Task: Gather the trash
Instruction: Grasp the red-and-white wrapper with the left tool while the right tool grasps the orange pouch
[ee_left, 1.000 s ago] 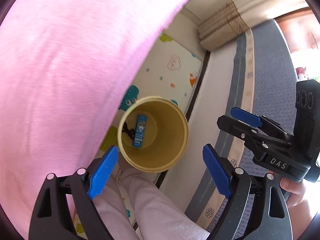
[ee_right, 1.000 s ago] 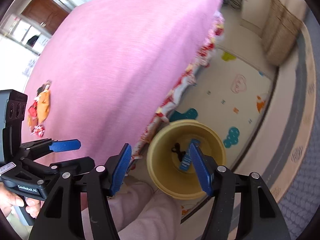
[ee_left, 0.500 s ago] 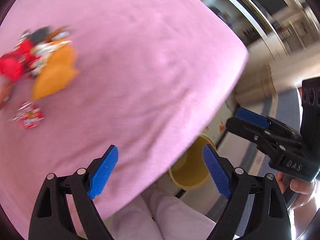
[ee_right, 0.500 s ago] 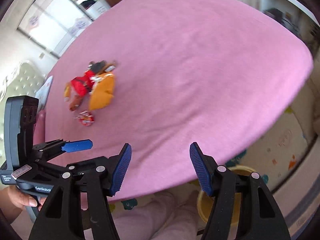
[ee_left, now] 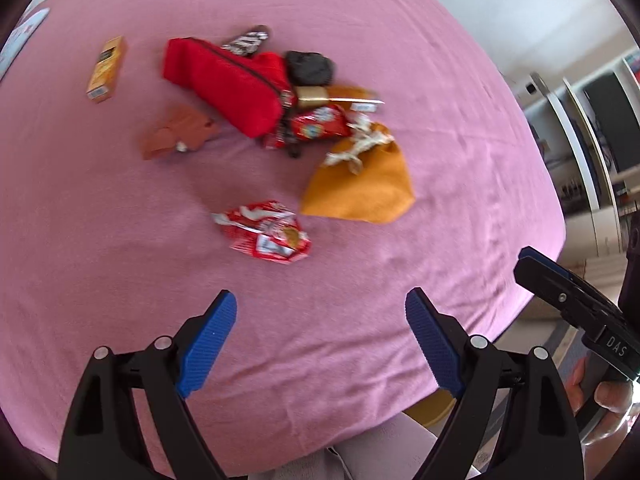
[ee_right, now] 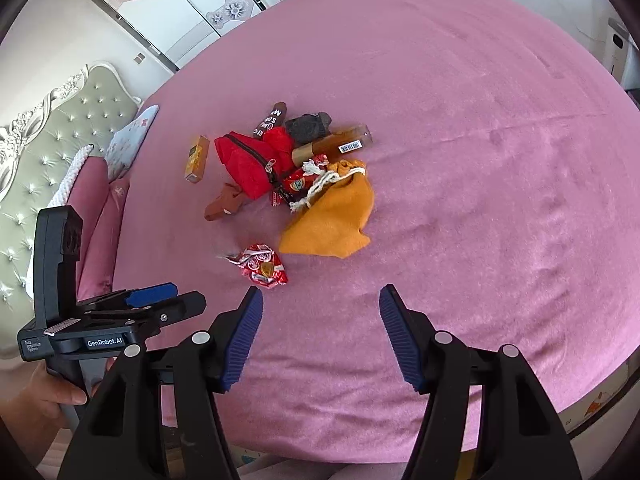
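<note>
A crumpled red snack wrapper (ee_left: 266, 236) lies on the pink bed (ee_left: 120, 240), apart from a pile; it also shows in the right wrist view (ee_right: 262, 265). The pile holds a red zip pouch (ee_left: 228, 84), an orange drawstring bag (ee_left: 360, 188), a second red wrapper (ee_left: 316, 124), a dark wrapper (ee_left: 248, 40), a black lump (ee_left: 310, 66) and an amber bottle (ee_right: 332, 144). A yellow carton (ee_left: 105, 70) and a brown scrap (ee_left: 176, 132) lie to the left. My left gripper (ee_left: 320, 340) is open and empty, short of the lone wrapper. My right gripper (ee_right: 320, 332) is open and empty above the bed's near part.
The yellow bin's rim (ee_left: 434, 410) peeks out below the bed edge by my legs. A tufted headboard (ee_right: 36, 140) and pillows (ee_right: 128, 140) stand at the far left. Cabinets (ee_left: 600, 140) line the wall to the right.
Both grippers have swung up from the yellow bin on the floor to face the bed top. The pile and the lone wrapper are now nearer and centred. Both stay open.
</note>
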The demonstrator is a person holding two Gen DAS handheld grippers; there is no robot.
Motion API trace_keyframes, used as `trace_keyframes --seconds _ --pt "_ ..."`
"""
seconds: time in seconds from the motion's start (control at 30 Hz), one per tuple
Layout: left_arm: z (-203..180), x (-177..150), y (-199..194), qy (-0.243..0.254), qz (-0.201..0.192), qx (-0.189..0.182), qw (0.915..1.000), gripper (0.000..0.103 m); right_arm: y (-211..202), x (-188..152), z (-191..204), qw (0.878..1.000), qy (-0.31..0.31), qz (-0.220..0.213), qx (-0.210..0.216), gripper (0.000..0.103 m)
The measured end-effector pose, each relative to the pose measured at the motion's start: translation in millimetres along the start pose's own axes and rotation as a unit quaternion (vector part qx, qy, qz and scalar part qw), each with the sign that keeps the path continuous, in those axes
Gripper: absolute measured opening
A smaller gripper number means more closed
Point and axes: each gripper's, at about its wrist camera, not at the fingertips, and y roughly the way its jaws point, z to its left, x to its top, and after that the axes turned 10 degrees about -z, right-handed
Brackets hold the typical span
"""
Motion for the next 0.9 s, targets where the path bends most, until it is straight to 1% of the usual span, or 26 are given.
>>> trace_keyframes --seconds 0.23,0.3,0.4,0.53,0.63,0.7,0.8,0.83,0.87,0.9 --pt "38.9 14.3 26.2 -0.074 0.009 -0.002 0.9972 0.086 39.8 18.6 10.9 1.000 -0.014 0.017 0.006 0.061" --pt "44.7 16.4 35.0 -0.092 0.013 -0.003 0.9957 0.086 52.8 24.6 8.4 1.000 -0.014 0.021 0.015 0.063" --pt "48.7 19.1 54.6 -0.121 0.021 -0.006 0.9924 0.086 72.0 31.9 5.7 0.999 -0.023 0.036 0.014 0.063" --pt "50.6 21.5 76.6 -0.150 0.036 -0.008 0.9880 0.086 86.0 38.5 0.4 0.998 -0.025 0.046 0.016 0.064" --pt "53.8 22.5 92.1 -0.162 0.046 0.002 0.9856 0.086 95.7 41.5 -5.9 0.998 -0.027 0.054 0.013 0.064" --pt "56.8 21.7 102.7 -0.169 0.057 0.013 0.9839 0.086 103.6 43.0 -12.0 0.998 -0.028 0.062 -0.001 0.064" --pt "59.9 19.9 123.8 -0.170 0.079 0.031 0.9819 0.085 114.9 45.0 -24.1 0.997 -0.011 0.076 -0.007 0.064" --pt "60.5 19.6 127.6 -0.171 0.082 0.034 0.9812 0.083 117.7 46.2 -27.4 0.997 -0.005 0.077 -0.006 0.064" --pt "61.7 19.8 132.1 -0.176 0.085 0.034 0.9801 0.077 120.4 47.4 -29.3 0.997 -0.004 0.078 -0.006 0.064" --pt "62.5 20.4 135.2 -0.181 0.088 0.035 0.9790 0.075 123.1 48.5 -30.2 0.997 -0.006 0.080 -0.006 0.064"
